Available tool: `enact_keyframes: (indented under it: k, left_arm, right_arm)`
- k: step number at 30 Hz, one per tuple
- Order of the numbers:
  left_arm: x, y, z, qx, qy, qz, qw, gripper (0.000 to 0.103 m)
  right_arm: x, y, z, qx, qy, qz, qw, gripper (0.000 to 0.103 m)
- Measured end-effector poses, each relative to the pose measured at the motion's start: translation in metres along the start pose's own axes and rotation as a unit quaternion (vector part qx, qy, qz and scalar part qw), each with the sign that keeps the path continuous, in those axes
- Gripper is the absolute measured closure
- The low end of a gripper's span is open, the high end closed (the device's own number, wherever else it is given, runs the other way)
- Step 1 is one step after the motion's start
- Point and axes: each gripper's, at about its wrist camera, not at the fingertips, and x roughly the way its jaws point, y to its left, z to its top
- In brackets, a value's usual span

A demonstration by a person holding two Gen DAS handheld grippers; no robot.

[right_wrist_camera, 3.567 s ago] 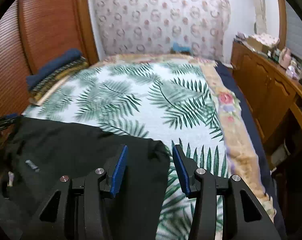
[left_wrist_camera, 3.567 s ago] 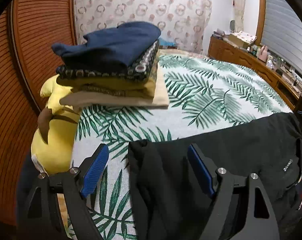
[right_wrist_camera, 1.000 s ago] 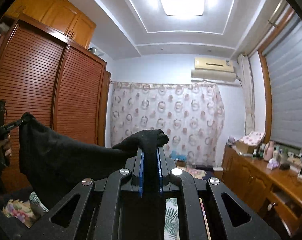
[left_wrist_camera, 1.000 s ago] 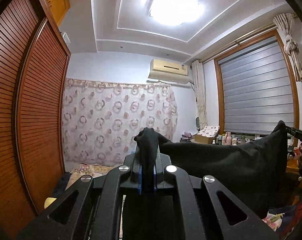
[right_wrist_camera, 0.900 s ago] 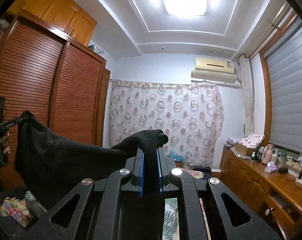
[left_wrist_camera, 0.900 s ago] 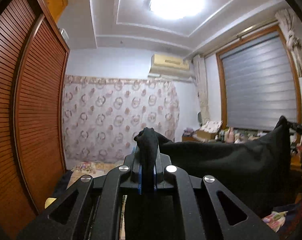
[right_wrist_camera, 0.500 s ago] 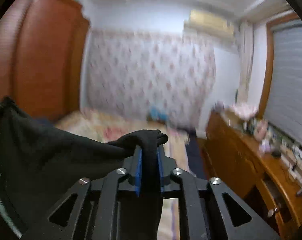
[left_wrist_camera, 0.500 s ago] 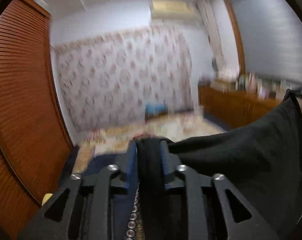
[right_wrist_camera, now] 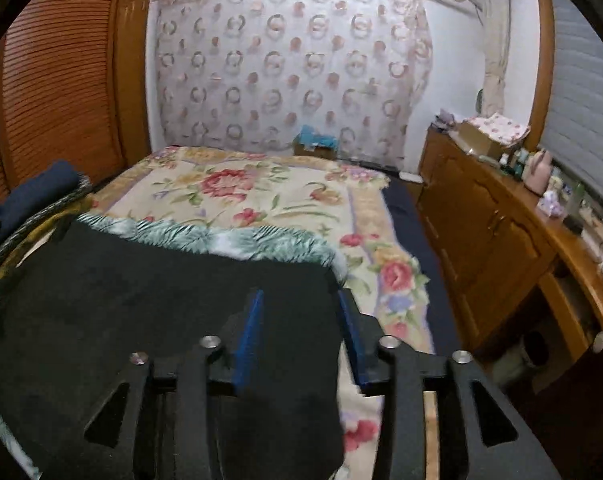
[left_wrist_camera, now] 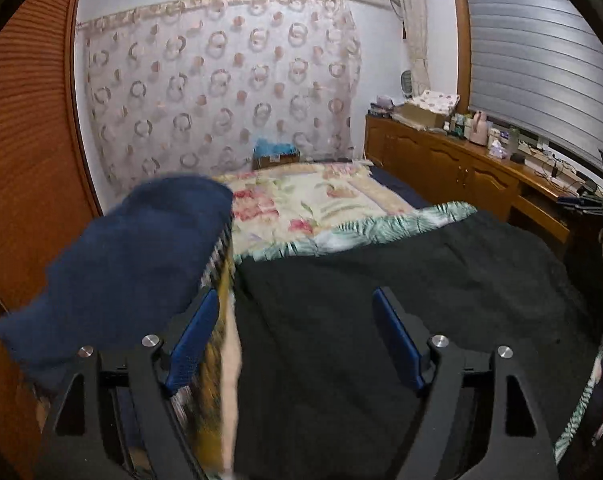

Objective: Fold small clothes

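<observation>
A black garment (left_wrist_camera: 381, 280) lies spread flat on the bed, over the palm-leaf cover. It also shows in the right wrist view (right_wrist_camera: 161, 300). My left gripper (left_wrist_camera: 297, 340) is open above the garment's left part, its blue pads wide apart. My right gripper (right_wrist_camera: 301, 332) is open over the garment's right edge. Neither holds cloth. A stack of folded clothes topped by a navy piece (left_wrist_camera: 141, 248) sits just left of the garment and shows in the right wrist view (right_wrist_camera: 33, 196).
The floral bedspread (right_wrist_camera: 241, 192) covers the far half of the bed. A wooden sideboard (right_wrist_camera: 501, 232) with bottles and boxes runs along the right wall. A slatted wooden wardrobe (left_wrist_camera: 29, 160) stands on the left. A patterned curtain (left_wrist_camera: 221, 88) hangs behind.
Both grippers held the black garment up in the air, shut on its corners. They swung down to the bed, opened and let it go; it now lies flat.
</observation>
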Motion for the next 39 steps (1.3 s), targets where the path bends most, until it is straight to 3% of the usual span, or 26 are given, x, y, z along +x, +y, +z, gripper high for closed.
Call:
enact_keyframes:
  k: [1,5,9,15,25,32,34,35,39]
  left_arm:
    - [-0.001,-0.002,-0.005,-0.002,0.009,-0.003,1.0,0.023]
    - [-0.002,-0.002,-0.029,-0.025,0.038,-0.013,0.9989,0.023]
    - [0.0,-0.003,-0.055,-0.027,0.07,0.004,0.9972,0.023]
    - [0.008,-0.005,-0.08,-0.032,0.114,0.016,0.9929,0.024]
    - [0.026,-0.014,-0.084,-0.033,0.152,0.018,0.9877,0.023]
    - [0.028,-0.011,-0.086,-0.035,0.156,0.018,0.9869,0.015]
    - [0.029,-0.009,-0.087,-0.034,0.158,0.013,0.9867,0.011]
    - [0.03,-0.011,-0.087,-0.03,0.162,0.012,0.9863,0.004]
    - [0.032,-0.008,-0.089,-0.03,0.167,0.015,0.9854,0.0]
  right_arm:
    - [0.001,-0.018,-0.005,0.008,0.005,0.005,1.0,0.041]
    - [-0.003,-0.033,-0.031,0.033,0.039,0.02,0.998,0.04]
    - [-0.003,-0.054,-0.052,0.064,0.079,0.017,0.995,0.04]
    - [-0.015,-0.076,-0.057,0.1,0.113,0.036,0.988,0.041]
    - [-0.015,-0.089,-0.035,0.114,0.109,0.025,0.987,0.045]
    - [-0.023,-0.078,-0.039,0.083,0.095,-0.001,0.992,0.046]
    - [-0.027,-0.08,-0.04,0.081,0.093,-0.002,0.992,0.046]
    - [-0.029,-0.08,-0.041,0.077,0.092,-0.005,0.993,0.046]
    - [-0.026,-0.066,-0.049,0.061,0.092,-0.019,0.994,0.046]
